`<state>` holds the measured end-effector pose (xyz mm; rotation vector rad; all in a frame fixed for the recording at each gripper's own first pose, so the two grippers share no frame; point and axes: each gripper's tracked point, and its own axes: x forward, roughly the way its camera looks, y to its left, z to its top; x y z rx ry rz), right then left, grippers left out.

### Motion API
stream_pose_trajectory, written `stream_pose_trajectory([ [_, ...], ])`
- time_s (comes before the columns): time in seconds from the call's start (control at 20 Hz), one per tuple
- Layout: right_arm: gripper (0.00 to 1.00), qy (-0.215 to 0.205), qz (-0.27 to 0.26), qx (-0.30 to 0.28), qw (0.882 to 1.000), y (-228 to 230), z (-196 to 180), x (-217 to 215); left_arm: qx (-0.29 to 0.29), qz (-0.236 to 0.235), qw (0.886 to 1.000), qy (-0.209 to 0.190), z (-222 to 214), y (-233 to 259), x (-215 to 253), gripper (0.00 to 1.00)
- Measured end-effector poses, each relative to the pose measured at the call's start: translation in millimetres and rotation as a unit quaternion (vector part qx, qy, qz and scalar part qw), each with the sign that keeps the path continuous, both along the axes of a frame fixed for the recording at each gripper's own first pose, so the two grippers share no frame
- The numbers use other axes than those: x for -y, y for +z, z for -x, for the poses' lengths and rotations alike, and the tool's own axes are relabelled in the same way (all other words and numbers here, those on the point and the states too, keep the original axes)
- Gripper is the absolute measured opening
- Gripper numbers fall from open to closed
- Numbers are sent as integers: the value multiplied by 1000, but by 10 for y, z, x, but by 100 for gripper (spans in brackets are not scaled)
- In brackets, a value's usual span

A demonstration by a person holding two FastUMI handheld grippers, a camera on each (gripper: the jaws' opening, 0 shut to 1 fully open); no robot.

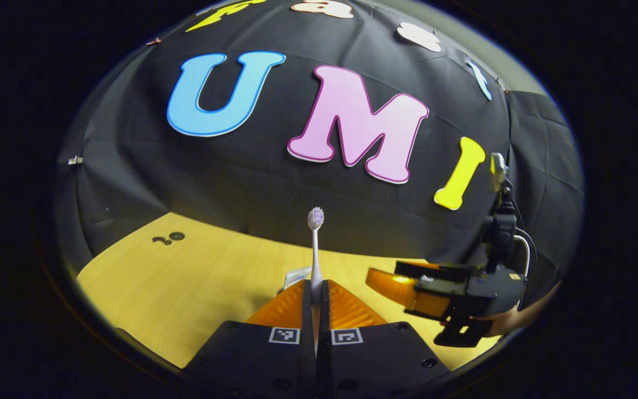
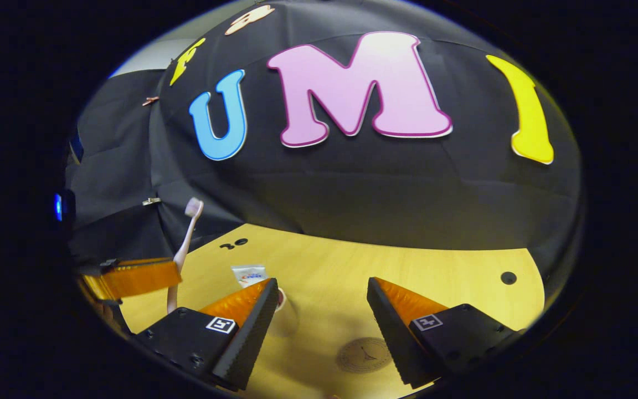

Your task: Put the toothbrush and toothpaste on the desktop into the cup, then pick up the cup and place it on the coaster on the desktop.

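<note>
Left gripper (image 1: pixel 315 302) clamped on white plastic toothbrush (image 1: pixel 315 244), bristles up, handle-end presumably ready to drop into cup; right gripper (image 2: pixel 322 310) wide open, empty, above round coaster (image 2: pixel 363 355)

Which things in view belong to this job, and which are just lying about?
Job:
toothbrush, clamped upright in left hand-held gripper
toothpaste on desktop
coaster
right hand-held gripper, open

Lying about:
holes in desktop
clip on wall
</note>
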<state>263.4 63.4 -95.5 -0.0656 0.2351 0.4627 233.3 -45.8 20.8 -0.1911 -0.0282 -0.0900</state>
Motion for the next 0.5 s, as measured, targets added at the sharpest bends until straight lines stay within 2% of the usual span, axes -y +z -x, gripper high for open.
stream_pose_trajectory([
  [0.05, 98, -9, 1, 1, 1000, 3, -14, 105, 11, -3, 1000, -4, -102, 61, 6, 6],
  [0.5, 98, -78, 30, -12, 996, -235, 15, 853, 77, -36, 996, -31, -794, 75, 158, 6],
])
